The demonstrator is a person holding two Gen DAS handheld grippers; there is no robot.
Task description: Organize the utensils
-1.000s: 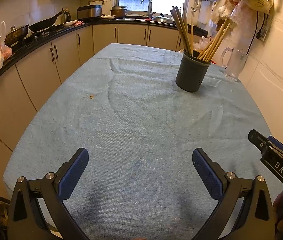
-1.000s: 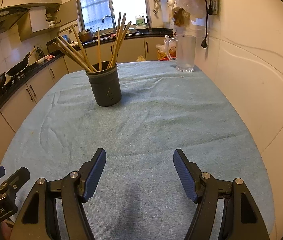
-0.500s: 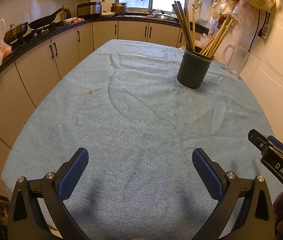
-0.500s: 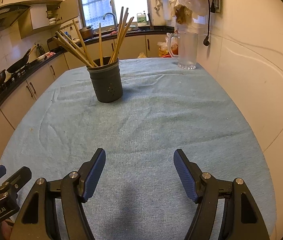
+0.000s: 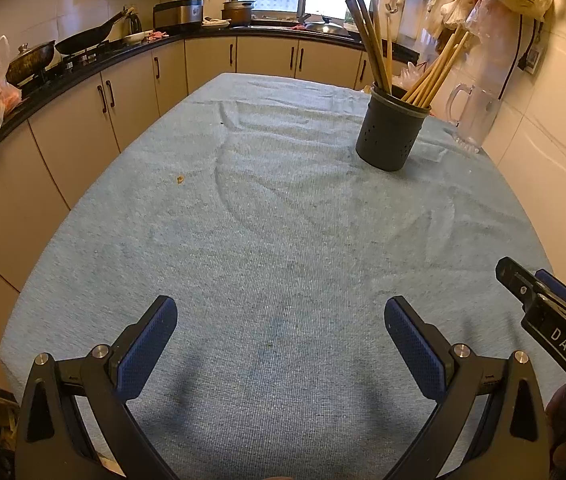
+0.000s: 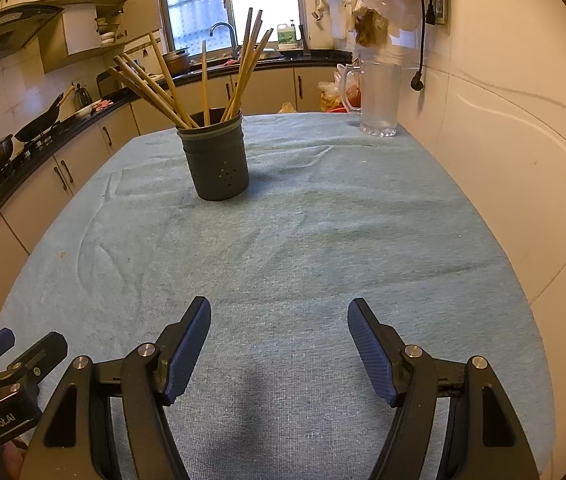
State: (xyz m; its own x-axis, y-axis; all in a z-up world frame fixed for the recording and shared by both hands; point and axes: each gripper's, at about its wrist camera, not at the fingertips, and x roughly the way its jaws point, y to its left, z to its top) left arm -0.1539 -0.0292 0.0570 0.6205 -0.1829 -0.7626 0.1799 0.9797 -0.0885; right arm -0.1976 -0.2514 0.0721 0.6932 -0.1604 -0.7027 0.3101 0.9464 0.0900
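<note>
Both wrist views look forward and downward from the near end of the cloth-covered bench (image 5: 283, 220), low over it, each past its own fingers (image 5: 147, 344). The left view sits left of the right one. Both share the chopstick holder (image 6: 217, 160), glass mug (image 6: 377, 98) and kitchen cabinets (image 5: 131, 92).

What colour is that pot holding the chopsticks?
Dark grey, with small holes punched in its side. The pot shows best in the right wrist view.

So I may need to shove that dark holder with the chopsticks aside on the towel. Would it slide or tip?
Likely to tip rather than slide: the dark holder is taller than wide and narrows toward its base. The chopsticks stand well above the rim and fan outward, probably making it top-heavy. The wrinkled blue towel would likely drag at its base, so push low.
</note>
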